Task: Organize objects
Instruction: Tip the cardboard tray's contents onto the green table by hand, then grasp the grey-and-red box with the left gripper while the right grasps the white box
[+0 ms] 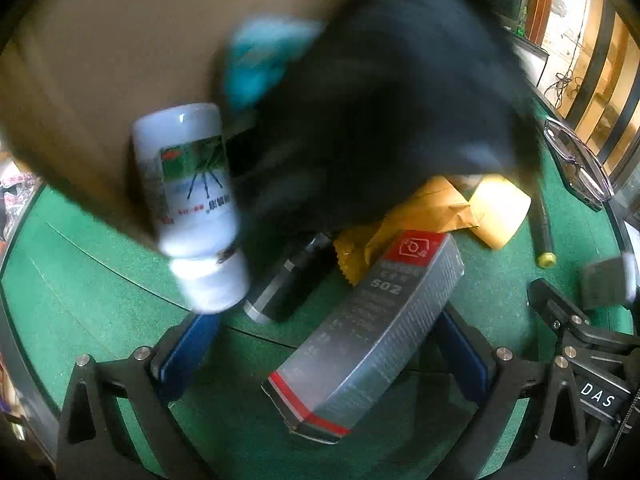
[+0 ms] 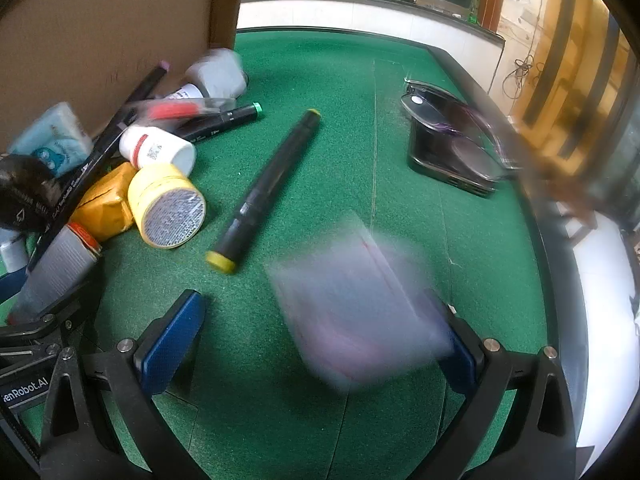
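Objects lie heaped on the green mat (image 2: pixel 360 92) against a cardboard box (image 2: pixel 104 24): a white bottle (image 1: pixel 192 208), a silver box (image 1: pixel 368 332) marked 502, yellow packets (image 1: pixel 432 208), a yellow-lidded jar (image 2: pixel 168 204), markers. The left gripper (image 1: pixel 320 344) stands wide open around the silver box, its blue pads apart from it. The right gripper (image 2: pixel 320 336) is open too; a blurred flat packet (image 2: pixel 356 312) sits between its fingers against the right one, and whether it is held cannot be told. A yellow-capped marker (image 2: pixel 268 188) lies alone nearby.
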{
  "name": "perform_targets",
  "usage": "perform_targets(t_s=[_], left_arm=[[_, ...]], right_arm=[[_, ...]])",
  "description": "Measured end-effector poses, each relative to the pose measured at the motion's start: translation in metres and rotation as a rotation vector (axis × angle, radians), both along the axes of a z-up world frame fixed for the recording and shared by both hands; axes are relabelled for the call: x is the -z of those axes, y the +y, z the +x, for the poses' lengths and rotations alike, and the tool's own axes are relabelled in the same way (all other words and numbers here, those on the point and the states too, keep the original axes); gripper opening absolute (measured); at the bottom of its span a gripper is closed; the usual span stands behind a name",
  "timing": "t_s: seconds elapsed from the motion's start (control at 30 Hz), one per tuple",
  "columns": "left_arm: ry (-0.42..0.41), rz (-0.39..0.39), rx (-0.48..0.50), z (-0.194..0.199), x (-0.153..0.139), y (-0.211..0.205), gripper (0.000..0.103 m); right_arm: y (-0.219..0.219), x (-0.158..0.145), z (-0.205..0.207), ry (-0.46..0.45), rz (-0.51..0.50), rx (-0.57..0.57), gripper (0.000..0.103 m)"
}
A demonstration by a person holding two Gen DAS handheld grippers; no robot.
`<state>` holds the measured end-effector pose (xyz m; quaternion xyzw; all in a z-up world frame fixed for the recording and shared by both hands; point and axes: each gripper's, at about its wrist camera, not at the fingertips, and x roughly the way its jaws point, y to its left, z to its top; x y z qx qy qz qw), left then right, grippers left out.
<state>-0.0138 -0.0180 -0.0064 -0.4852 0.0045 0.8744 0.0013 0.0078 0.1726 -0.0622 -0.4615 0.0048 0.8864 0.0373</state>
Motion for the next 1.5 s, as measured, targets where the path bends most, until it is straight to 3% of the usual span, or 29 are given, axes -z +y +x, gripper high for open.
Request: perform_targets(t_s=[1.5], left_arm=[[0.002,-0.001,-0.008,-0.0057,-0.0028,-0.0076,0.102]], right_arm=[[0.0002,-0.0003,-0.0005,0.0,-0.001,0.002,0.103]])
